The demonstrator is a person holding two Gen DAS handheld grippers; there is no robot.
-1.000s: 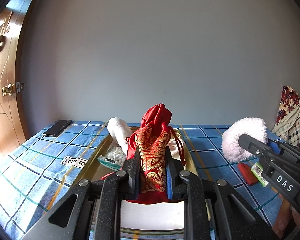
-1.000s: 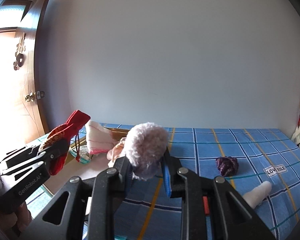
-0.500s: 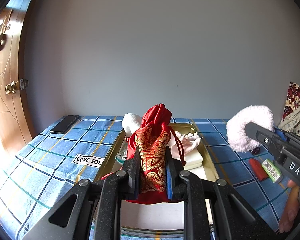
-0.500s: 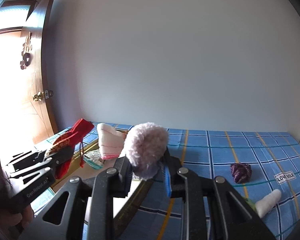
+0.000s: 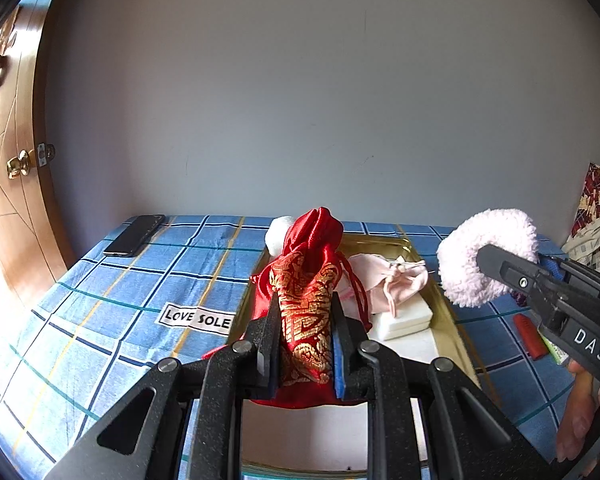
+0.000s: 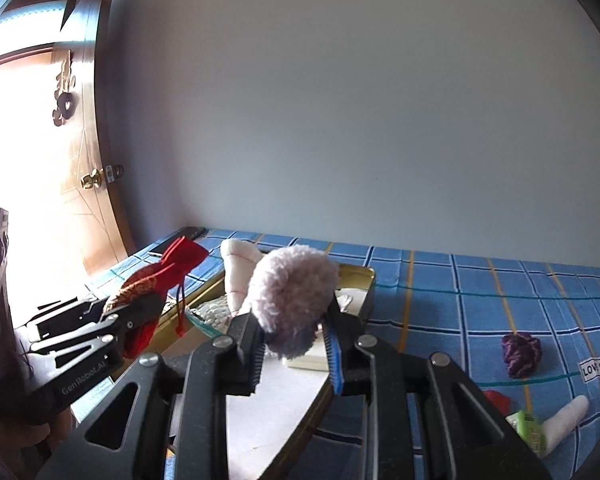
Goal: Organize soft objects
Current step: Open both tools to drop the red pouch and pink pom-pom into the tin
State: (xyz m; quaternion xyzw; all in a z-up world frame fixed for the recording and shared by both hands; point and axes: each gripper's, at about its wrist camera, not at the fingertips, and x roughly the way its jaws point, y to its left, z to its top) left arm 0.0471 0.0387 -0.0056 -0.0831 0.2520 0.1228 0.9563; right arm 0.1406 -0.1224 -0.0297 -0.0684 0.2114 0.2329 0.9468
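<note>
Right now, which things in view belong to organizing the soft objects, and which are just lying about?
Job:
red and gold drawstring pouch, in left gripper
fluffy white pom-pom, in right gripper
gold tray
pink drawstring pouch
purple scrunchie

Lying about:
smartphone
door

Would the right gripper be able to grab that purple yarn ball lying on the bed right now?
Probably not yet: the right gripper is shut on the fluffy pompom, so its jaws are full. The yarn ball itself lies uncovered.

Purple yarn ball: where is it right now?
Right wrist view: the purple yarn ball lies on the blue checked bedsheet, right of the gold tray, beside the "LOVE SOLE" label.
</note>
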